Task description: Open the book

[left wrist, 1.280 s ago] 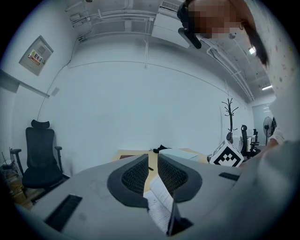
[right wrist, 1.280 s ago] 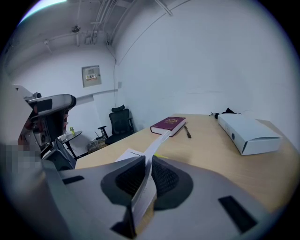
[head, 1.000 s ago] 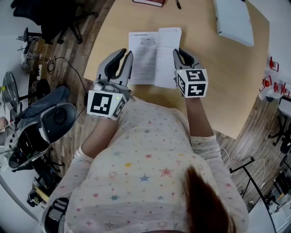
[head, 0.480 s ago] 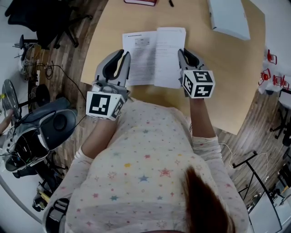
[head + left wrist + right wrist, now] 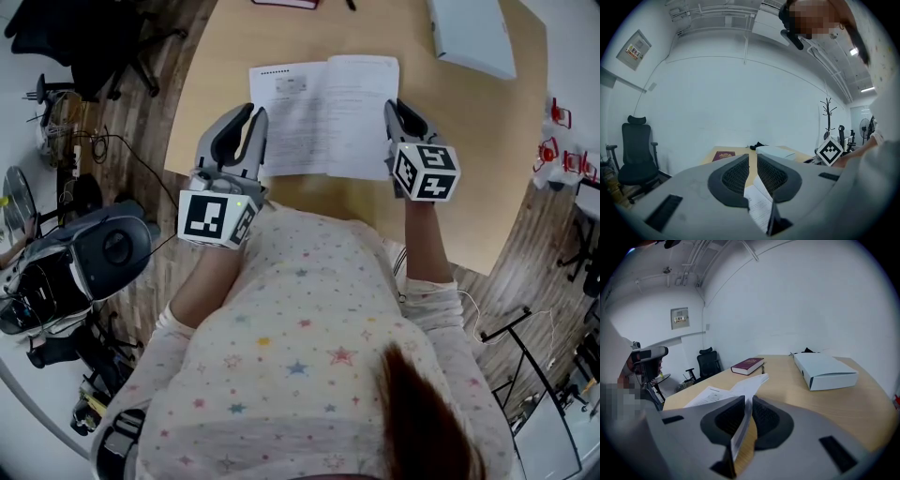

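Observation:
A thin white book (image 5: 323, 112) lies open on the wooden table (image 5: 441, 206), printed pages up. My left gripper (image 5: 255, 111) rests at the book's left edge. In the left gripper view its jaws stand almost together at the left gripper (image 5: 753, 157), with the left page (image 5: 759, 206) caught low between the pads. My right gripper (image 5: 399, 105) is at the book's right edge, shut on the right-hand pages. In the right gripper view that sheet (image 5: 740, 427) runs edge-on between the pads of the right gripper (image 5: 749, 399), and the left page (image 5: 710, 393) lies flat beyond.
A white flat box (image 5: 473, 33) lies at the table's far right, also seen as the white box (image 5: 825, 369). A maroon book (image 5: 749, 365) sits at the far edge. An office chair (image 5: 635, 154) and equipment (image 5: 84, 253) stand on the floor to the left.
My right gripper has moved to the right with the pages in it, and the book lies open wider. The left gripper has stayed put.

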{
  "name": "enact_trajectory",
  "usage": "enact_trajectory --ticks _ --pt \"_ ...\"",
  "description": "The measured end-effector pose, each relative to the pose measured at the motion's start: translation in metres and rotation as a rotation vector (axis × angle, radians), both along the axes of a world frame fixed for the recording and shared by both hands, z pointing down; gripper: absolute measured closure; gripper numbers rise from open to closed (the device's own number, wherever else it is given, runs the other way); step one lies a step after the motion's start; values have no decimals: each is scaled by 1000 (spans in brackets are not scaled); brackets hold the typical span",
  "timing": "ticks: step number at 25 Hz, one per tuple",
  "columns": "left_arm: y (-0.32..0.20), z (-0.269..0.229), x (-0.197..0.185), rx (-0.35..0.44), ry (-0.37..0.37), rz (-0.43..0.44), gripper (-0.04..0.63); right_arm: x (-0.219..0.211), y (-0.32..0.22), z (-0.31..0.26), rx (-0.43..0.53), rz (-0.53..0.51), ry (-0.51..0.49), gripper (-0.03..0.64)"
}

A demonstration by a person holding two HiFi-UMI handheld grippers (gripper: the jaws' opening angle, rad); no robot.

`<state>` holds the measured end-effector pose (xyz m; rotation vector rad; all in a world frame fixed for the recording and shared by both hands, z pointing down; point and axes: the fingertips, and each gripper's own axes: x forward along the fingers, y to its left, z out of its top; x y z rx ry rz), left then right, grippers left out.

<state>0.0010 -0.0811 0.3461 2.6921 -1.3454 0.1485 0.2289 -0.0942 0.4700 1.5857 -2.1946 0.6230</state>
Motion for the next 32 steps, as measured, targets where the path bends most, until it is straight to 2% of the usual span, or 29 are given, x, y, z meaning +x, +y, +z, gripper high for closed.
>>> enact_trajectory --ticks 28,32 --pt "-8 14 -8 -56 -26 -12 537 39 -6 57 -106 52 9 557" --pt "-9 15 -7 -60 -31 -10 537 39 -7 58 -126 77 -44 554"
